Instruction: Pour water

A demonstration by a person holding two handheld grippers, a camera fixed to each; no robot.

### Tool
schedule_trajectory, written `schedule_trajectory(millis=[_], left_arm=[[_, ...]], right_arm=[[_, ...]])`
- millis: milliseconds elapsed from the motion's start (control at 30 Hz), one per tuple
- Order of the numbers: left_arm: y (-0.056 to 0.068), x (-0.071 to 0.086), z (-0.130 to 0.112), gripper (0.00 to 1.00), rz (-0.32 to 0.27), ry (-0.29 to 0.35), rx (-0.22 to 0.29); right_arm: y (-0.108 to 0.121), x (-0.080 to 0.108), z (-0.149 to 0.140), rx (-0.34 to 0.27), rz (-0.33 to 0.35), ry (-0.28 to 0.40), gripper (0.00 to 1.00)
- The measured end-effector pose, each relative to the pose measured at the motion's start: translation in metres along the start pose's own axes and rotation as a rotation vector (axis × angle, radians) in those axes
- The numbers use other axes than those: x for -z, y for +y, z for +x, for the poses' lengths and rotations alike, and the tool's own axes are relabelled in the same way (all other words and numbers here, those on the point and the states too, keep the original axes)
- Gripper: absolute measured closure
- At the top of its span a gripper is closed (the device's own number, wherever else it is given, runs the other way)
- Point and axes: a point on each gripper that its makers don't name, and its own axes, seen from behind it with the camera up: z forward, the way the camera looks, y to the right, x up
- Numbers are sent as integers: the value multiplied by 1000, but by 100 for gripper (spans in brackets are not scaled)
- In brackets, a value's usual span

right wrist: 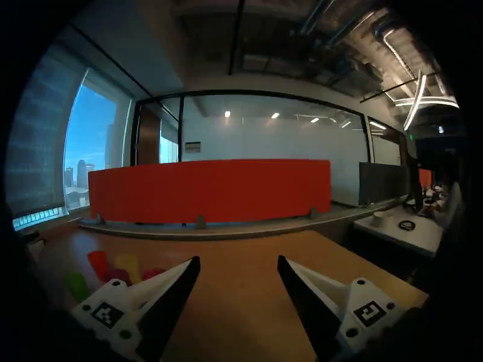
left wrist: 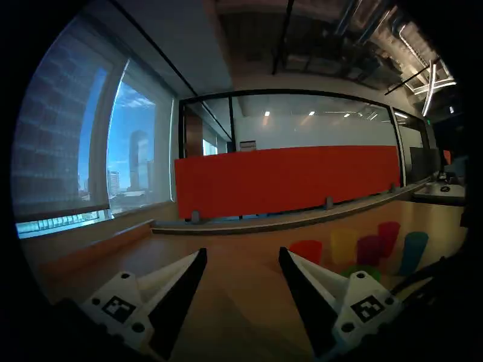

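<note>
Left gripper view, coloured cups (left wrist: 368, 248) clustered upright

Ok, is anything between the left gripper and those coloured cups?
No. In the left gripper view, the stretch from the open left gripper to the coloured cups, ahead to its right, is bare wooden tabletop.

The left gripper (left wrist: 242, 251) and right gripper (right wrist: 237, 260) have 2 white, black-lined fingers (left wrist: 172, 283) with square tags (left wrist: 118, 308).
</note>
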Motion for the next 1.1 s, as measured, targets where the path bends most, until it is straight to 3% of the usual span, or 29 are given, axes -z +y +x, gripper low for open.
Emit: schedule_trajectory(millis=[300, 800, 1100], left_arm=[[-11, -7, -26, 12, -13, -27, 67], [-16, -7, -27, 12, -8, -29, 72], [-14, -5, -26, 12, -14, -28, 69]], right_arm=[[2, 1, -6, 26, -16, -25, 1], [-11, -2, -2, 42, -3, -24, 1], [-7, -1, -6, 36, -4, -28, 1]])
